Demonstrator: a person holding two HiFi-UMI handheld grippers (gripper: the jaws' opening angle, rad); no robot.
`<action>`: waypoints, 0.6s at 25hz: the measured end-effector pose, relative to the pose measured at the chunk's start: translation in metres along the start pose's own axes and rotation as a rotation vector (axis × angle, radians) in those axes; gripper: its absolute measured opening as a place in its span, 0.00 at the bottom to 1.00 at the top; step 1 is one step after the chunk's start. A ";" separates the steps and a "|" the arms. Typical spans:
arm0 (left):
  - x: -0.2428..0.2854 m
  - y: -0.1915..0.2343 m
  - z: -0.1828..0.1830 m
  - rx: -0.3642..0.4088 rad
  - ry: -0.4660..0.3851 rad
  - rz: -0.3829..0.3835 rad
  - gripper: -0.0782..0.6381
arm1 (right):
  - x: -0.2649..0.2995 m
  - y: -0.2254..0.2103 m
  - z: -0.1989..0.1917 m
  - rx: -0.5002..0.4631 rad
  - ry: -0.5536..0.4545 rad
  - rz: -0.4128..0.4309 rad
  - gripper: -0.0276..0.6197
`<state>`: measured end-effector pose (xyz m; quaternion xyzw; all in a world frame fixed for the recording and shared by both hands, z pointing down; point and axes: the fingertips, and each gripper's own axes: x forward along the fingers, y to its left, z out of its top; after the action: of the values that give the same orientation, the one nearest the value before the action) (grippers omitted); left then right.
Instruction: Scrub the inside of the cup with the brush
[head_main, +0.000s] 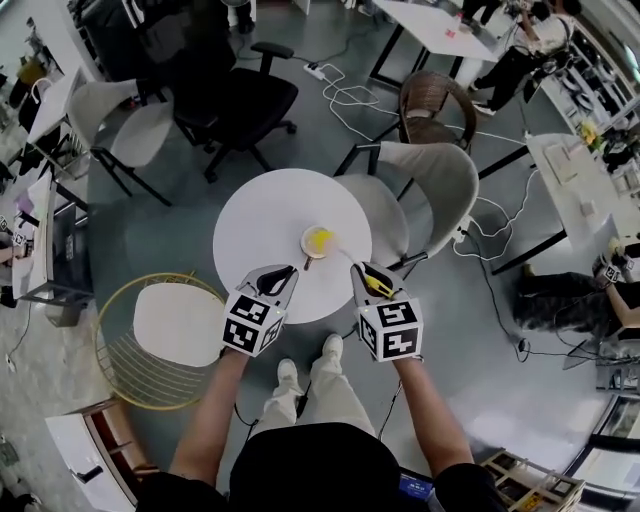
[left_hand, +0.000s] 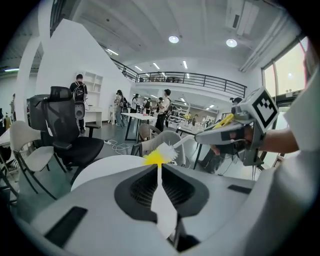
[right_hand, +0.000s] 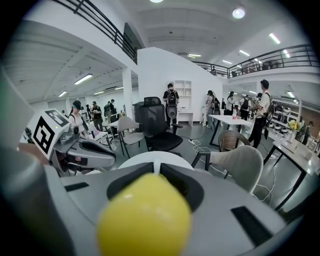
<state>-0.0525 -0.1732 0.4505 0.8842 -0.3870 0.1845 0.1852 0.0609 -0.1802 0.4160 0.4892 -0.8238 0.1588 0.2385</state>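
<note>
Just past the tips of my left gripper (head_main: 290, 270), over the round white table (head_main: 260, 215), is a small cup (head_main: 318, 241), yellow inside. In the left gripper view the jaws (left_hand: 159, 165) stand almost together with a thin white strip pinched between them, and only a bit of the yellow cup (left_hand: 155, 159) shows above the tips. My right gripper (head_main: 358, 268) is shut on the brush's yellow handle (right_hand: 145, 215). The white bristles (left_hand: 169, 151) sit at the cup's mouth. The rest of the cup is hidden behind the left jaws.
A beige chair (head_main: 440, 180) stands right of the table and a black office chair (head_main: 235, 100) behind it. A gold wire stool (head_main: 150, 335) is at the front left. Cables (head_main: 350, 95) run over the floor. People stand at desks in the distance (right_hand: 260, 110).
</note>
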 end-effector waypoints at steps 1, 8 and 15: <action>-0.004 0.000 0.006 0.004 -0.008 -0.003 0.16 | -0.003 0.001 0.003 0.002 -0.004 -0.002 0.12; -0.038 -0.014 0.029 0.042 -0.057 -0.006 0.13 | -0.030 0.012 0.023 0.003 -0.047 -0.013 0.12; -0.067 -0.026 0.056 0.069 -0.114 -0.028 0.13 | -0.055 0.023 0.051 0.003 -0.123 -0.032 0.12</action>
<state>-0.0648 -0.1419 0.3662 0.9045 -0.3779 0.1445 0.1350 0.0512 -0.1546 0.3421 0.5118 -0.8286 0.1258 0.1889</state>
